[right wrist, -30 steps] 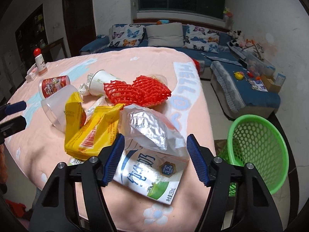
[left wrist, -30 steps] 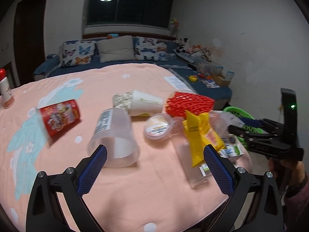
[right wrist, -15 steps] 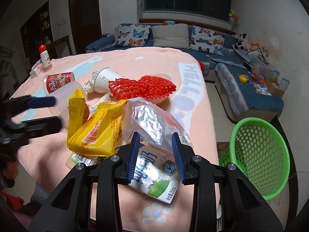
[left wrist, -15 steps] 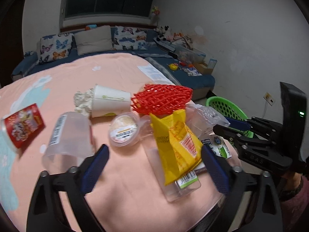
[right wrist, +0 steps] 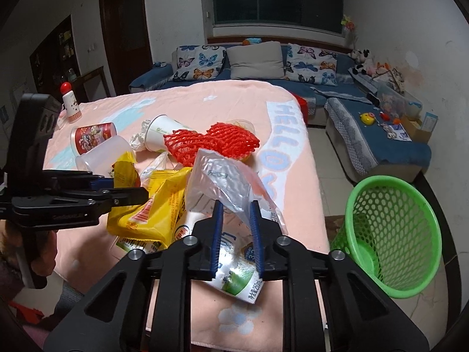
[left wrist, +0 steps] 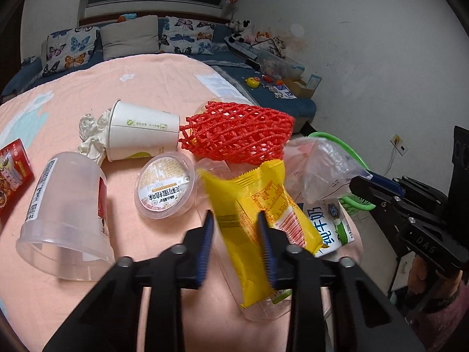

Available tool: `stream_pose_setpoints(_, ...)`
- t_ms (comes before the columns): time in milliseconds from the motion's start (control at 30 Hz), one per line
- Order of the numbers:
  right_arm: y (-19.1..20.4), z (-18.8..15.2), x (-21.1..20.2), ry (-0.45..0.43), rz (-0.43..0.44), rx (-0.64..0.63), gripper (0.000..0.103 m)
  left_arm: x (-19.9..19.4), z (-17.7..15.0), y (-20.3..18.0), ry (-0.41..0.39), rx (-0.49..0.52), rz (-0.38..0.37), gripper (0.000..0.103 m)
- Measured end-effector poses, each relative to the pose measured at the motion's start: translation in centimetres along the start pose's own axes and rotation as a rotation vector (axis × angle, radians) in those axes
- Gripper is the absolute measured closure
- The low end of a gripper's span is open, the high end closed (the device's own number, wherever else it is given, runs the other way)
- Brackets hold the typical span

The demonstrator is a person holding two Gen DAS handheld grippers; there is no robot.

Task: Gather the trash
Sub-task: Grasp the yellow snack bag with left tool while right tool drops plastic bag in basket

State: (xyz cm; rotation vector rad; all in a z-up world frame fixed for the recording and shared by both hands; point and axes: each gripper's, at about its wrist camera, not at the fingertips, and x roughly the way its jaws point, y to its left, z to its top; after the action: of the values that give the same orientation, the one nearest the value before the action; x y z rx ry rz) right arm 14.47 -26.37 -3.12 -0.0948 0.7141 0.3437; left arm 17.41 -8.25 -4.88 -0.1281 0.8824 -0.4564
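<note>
Two grippers, each working one piece of litter on the pink blanket-covered table (right wrist: 205,108).

1. Left gripper (left wrist: 236,228): jaws have just been closing and now clamp the crinkled yellow plastic snack wrapper (left wrist: 258,202), which runs up between the blue pads. Beneath it lies a clear plastic bottle (left wrist: 263,308). Ahead of the tips: red foam fruit netting (left wrist: 237,135). Ahead and to the left: round lidded plastic tub (left wrist: 165,186), white paper cup on its side (left wrist: 143,130), large translucent plastic cup (left wrist: 64,217).

2. Right gripper (right wrist: 236,209): jaws have just been closing and now pinch the crumpled silvery-clear plastic bag (right wrist: 225,182). Under the pads rests a white-and-green milk pouch (right wrist: 234,278). To the right, down on the floor: green perforated plastic basket (right wrist: 392,234), mouth tilted toward the table.

Handling note, as a judgement: both items are thin film and likely to slip, so grips want to be firm before lifting. Lift the wrapper straight up so the bottle and pouch are not dragged along. Carry the bag rightward first, as it is nearer the basket, and let go only once over the rim.
</note>
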Motion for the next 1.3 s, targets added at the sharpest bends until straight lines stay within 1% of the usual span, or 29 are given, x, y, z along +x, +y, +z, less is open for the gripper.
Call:
stream_pose_setpoints(33,0.0,0.0,-0.1,-0.004,-0.003,-0.001,0.086,0.0,0.0,0.0,0.0,0.002,0.003,0.084)
stream_pose_setpoints(67,0.0,0.0,-0.2,-0.008,-0.007,-0.001,0.087,0.0,0.0,0.0,-0.002,0.004,0.01,0.092)
stream_pose_setpoints(100,-0.1,0.0,-0.4,-0.015,-0.01,0.003,0.088,-0.1,0.0,0.1,-0.002,0.003,0.012,0.097)
stream_pose_setpoints(267,-0.4,0.4,-0.9,-0.034,-0.015,0.023,0.093,-0.7,-0.1,0.5,-0.021,-0.004,0.034,0.102)
stream_pose_setpoints(367,-0.6,0.6,-1.7,-0.055,-0.016,0.03,0.094,-1.5,0.1,0.6,-0.04,-0.001,0.047,0.102)
stream_pose_setpoints(533,-0.9,1.1,-2.7,-0.086,-0.035,0.036,0.095,-3.0,0.6,0.9,-0.073,-0.004,0.041,0.102)
stream_pose_setpoints(633,-1.7,1.5,-3.3,-0.105,-0.036,0.063,0.095,-3.8,0.6,0.8,-0.085,0.008,0.041,0.102)
stream_pose_setpoints(800,-3.0,1.8,-4.7,-0.142,-0.075,0.094,0.095,-4.5,0.6,0.7,-0.098,0.014,0.028,0.102)
stream_pose_setpoints(967,-4.9,1.8,-5.8,-0.16,-0.107,0.137,0.095,-4.9,0.8,0.2,-0.101,0.025,0.013,0.102)
stream_pose_setpoints(1167,-8.0,1.1,-6.5,-0.16,-0.189,0.175,0.095,-5.0,1.2,-0.8,-0.099,0.049,0.0,0.103)
stream_pose_setpoints(1300,-10.6,0.5,-6.7,-0.143,-0.25,0.215,0.095,-5.1,2.0,-1.8,-0.103,0.067,-0.028,0.103)
